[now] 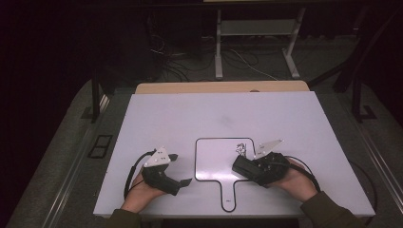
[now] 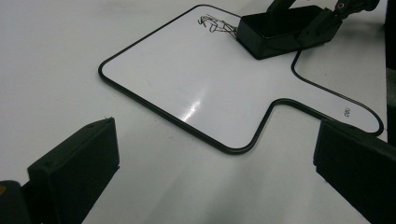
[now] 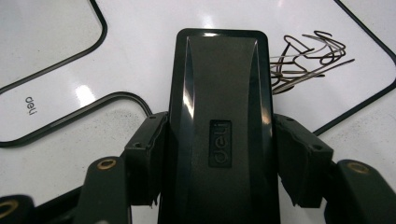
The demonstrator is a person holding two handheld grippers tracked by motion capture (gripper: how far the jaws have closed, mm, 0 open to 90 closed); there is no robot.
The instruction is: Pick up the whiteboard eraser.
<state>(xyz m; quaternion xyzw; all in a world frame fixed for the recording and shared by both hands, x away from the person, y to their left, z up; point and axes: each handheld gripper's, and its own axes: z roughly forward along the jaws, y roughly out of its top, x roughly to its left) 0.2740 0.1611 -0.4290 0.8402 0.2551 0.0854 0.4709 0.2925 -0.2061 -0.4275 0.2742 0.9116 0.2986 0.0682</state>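
Dark floor and cables lie beyond your white table (image 1: 157, 118); on it sits a small paddle-shaped whiteboard (image 1: 214, 161) with a black rim, its handle pointing toward you; near its far right corner is a black scribble (image 1: 241, 149). Your black eraser (image 3: 219, 121) rests on the whiteboard just beside that scribble, clamped from both sides by your right gripper (image 3: 219, 154), its jaws pressed onto the eraser's long flanks. To wipe well, I judge you should keep the eraser flat on the surface, push it forward across the whole scribble with even pressure, and not let it tilt in the grip; the whiteboard looks unheld, so it may slide. Your left gripper (image 1: 179, 169) rests on the table left of the whiteboard, jaws spread wide and holding nothing; consider steadying the handle with it.
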